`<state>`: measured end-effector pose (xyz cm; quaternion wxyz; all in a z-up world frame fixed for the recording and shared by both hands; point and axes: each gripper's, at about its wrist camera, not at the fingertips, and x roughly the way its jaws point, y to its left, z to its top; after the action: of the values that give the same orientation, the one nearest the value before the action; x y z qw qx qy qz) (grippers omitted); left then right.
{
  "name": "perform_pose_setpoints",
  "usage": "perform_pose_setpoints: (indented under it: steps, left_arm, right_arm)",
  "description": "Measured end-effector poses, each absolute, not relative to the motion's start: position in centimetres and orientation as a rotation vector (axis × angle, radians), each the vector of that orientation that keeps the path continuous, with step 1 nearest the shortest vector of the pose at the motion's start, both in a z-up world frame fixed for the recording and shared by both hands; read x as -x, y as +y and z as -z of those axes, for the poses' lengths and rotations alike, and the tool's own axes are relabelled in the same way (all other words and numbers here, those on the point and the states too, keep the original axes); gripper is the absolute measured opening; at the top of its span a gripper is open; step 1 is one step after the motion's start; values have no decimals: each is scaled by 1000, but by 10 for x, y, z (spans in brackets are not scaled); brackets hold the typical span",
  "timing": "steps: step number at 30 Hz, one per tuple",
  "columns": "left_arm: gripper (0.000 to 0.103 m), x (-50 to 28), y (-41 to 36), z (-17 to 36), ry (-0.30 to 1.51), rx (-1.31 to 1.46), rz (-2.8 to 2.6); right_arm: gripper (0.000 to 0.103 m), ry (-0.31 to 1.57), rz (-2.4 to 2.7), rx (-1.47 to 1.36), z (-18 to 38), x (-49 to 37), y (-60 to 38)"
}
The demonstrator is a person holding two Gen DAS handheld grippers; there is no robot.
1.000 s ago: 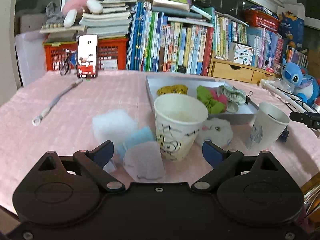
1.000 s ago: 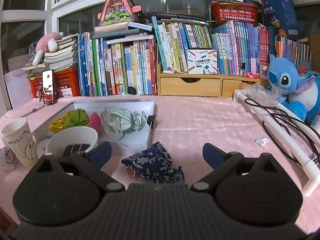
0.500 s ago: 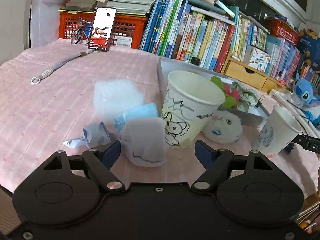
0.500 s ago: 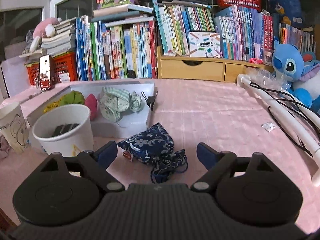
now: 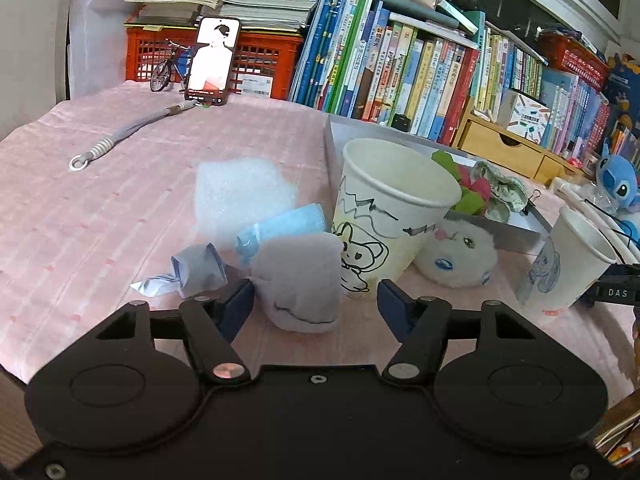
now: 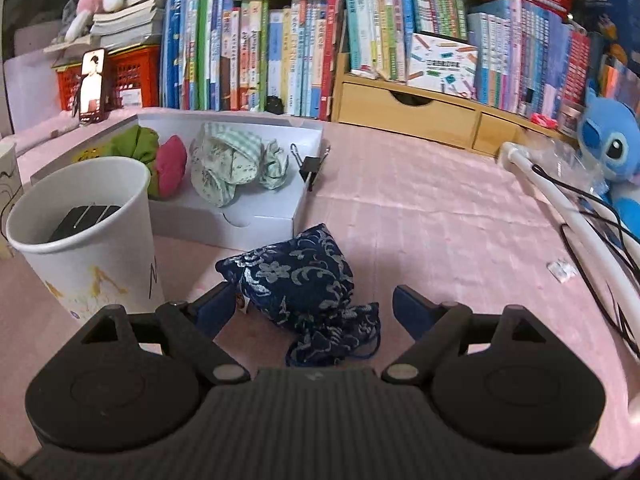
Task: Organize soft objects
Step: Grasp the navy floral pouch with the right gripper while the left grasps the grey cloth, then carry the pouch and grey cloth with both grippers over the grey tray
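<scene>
Grey folded cloth (image 5: 298, 280) between the spread fingers of the left tool (image 5: 316, 304), left finger pad (image 5: 238, 306) touching or just beside it, right pad clear; nothing clamped. Doodled paper cup (image 5: 390, 216) just beyond, on the pink surface (image 5: 100, 216). Navy patterned pouch (image 6: 298, 284) between the fingers of the right tool (image 6: 308, 312), fingers wide apart, no grip. White tray (image 6: 256, 216) of soft items ahead-left of the right tool.
</scene>
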<state>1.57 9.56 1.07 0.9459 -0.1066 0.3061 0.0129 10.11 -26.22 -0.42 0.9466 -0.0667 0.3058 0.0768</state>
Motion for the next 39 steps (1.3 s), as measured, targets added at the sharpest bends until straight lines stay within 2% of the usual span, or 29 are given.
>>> perform_pose_setpoints:
  steps: [7, 12, 18, 39]
  left_arm:
    - [54, -22, 94, -5, 647, 190, -39]
    - [40, -22, 96, -3, 649, 189, -65]
    - [39, -19, 96, -7, 647, 188, -63]
    - [36, -7, 104, -56, 586, 182, -27]
  right_arm:
    - [81, 638, -177, 169, 6, -106, -255]
    - [68, 645, -174, 156, 8, -105, -258]
    - [59, 635, -159, 121, 4, -103, -265]
    - [49, 558, -89, 70, -29, -92, -276]
